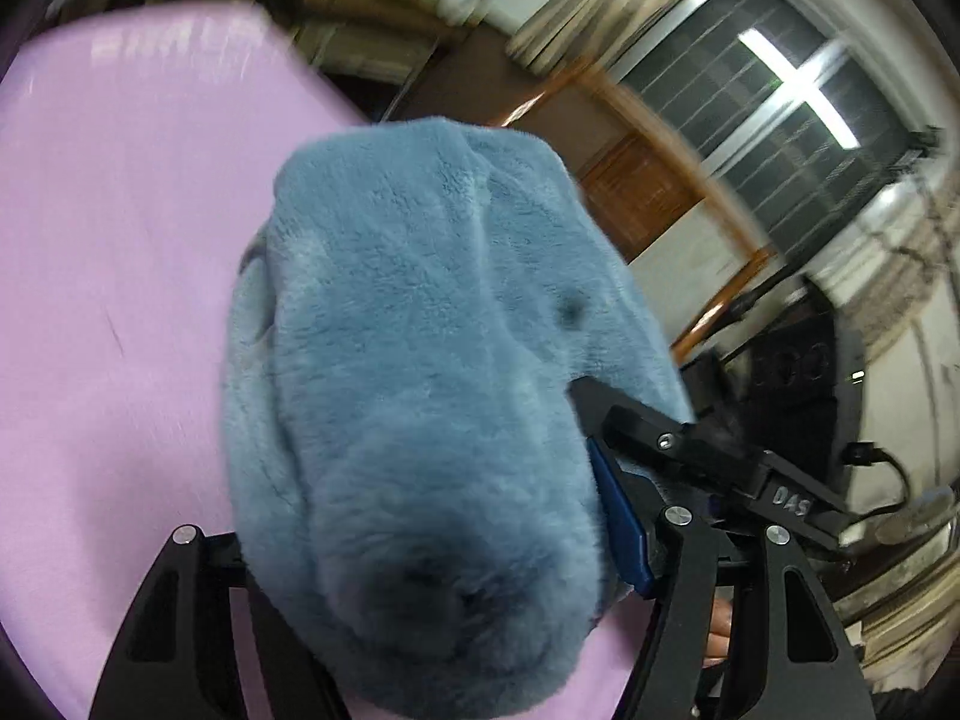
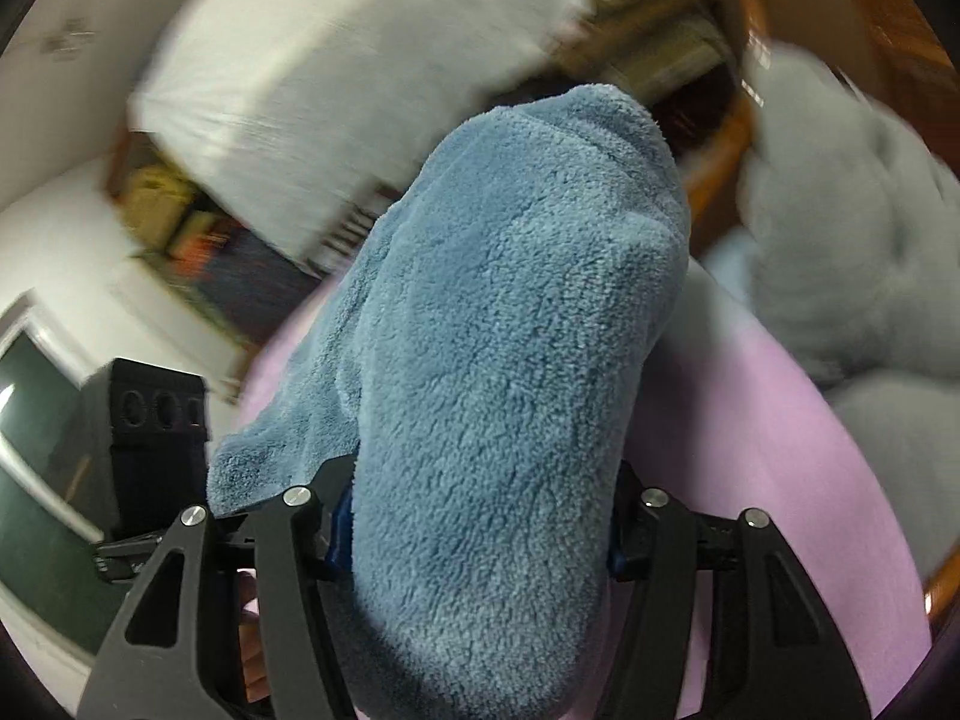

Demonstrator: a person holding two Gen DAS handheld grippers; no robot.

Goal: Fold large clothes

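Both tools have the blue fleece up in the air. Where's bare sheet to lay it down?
Left wrist view: the pink sheet lies bare left of the blue fleece, out to its far edge. Right wrist view: a bare strip runs between the fleece and the grey plush heap, which crowds the right.

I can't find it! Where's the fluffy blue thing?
The fluffy blue garment is pinched in both grippers, left and right, bunched above the pink sheet.
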